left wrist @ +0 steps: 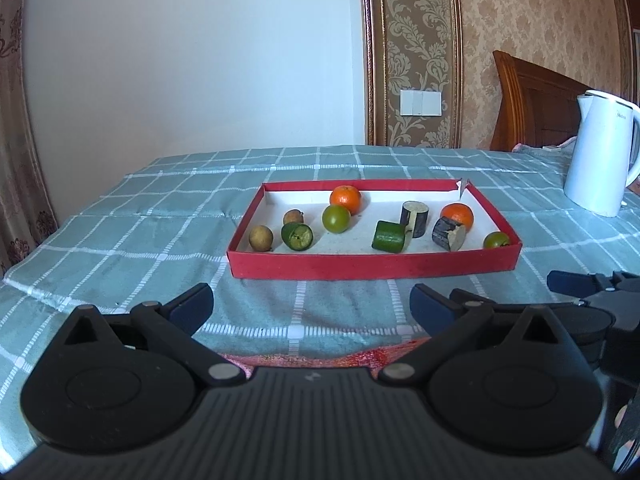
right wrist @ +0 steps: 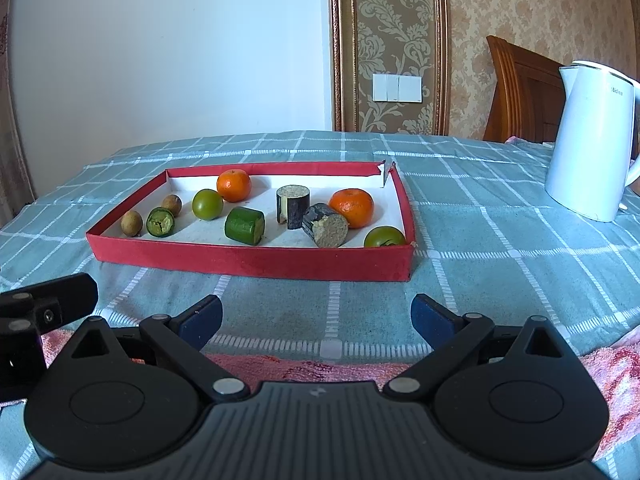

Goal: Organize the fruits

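A shallow red tray (left wrist: 372, 266) (right wrist: 256, 262) with a white floor lies on the checked cloth. Inside it are two oranges (left wrist: 345, 198) (left wrist: 457, 215), two round green fruits (left wrist: 336, 218) (left wrist: 496, 239), two brown longans (left wrist: 261, 238) (left wrist: 293, 216), two green cucumber pieces (left wrist: 297, 236) (left wrist: 390, 236) and two dark eggplant pieces (left wrist: 415, 218) (left wrist: 448, 233). My left gripper (left wrist: 312, 306) stands open in front of the tray, nothing between its fingers. My right gripper (right wrist: 317, 318) is open too, just short of the tray's near wall, and shows at the left wrist view's right edge (left wrist: 580, 284).
A white electric kettle (left wrist: 602, 152) (right wrist: 592, 140) stands to the right of the tray. A red patterned towel (right wrist: 304, 368) lies under the grippers at the near edge. A wooden headboard (left wrist: 532, 104) and wallpapered wall rise behind the teal checked tablecloth (left wrist: 160, 216).
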The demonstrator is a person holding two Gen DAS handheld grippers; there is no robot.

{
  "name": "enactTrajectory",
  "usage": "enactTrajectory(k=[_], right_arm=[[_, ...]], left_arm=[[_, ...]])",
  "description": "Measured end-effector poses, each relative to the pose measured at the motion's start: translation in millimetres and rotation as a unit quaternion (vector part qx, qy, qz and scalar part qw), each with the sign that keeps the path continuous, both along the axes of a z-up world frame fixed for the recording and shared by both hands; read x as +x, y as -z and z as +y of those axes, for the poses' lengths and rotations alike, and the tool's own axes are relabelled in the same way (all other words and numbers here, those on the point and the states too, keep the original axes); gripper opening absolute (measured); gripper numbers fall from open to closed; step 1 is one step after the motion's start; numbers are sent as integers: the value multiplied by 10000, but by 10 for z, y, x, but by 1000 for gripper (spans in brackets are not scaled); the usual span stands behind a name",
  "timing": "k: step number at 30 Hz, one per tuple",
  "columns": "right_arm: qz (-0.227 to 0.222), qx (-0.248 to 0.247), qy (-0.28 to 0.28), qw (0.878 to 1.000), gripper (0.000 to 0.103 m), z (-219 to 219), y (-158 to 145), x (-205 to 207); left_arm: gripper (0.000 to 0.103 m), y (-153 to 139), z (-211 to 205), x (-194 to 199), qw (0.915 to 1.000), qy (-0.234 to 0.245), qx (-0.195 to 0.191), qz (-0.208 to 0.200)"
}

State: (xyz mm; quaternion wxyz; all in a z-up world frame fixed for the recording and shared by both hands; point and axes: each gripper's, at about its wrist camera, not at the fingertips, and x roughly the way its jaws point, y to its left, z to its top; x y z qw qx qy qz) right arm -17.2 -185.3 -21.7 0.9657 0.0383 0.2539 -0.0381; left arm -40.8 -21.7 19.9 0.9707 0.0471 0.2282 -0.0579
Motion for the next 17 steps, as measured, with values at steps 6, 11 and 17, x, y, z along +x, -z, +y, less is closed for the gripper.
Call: enactTrajectory(k=[6,11,17], right_arm=[[18,-15,6,10000,101,5,13,7],[39,-35,26,10000,101,11,30,23],[102,-20,18,9999,101,10,63,79]], left_arm=[[103,22,13,20,10000,-44,-15,36],[103,48,0,49,10000,-68,65,32],[103,78,10,133,9999,-29,63,129]])
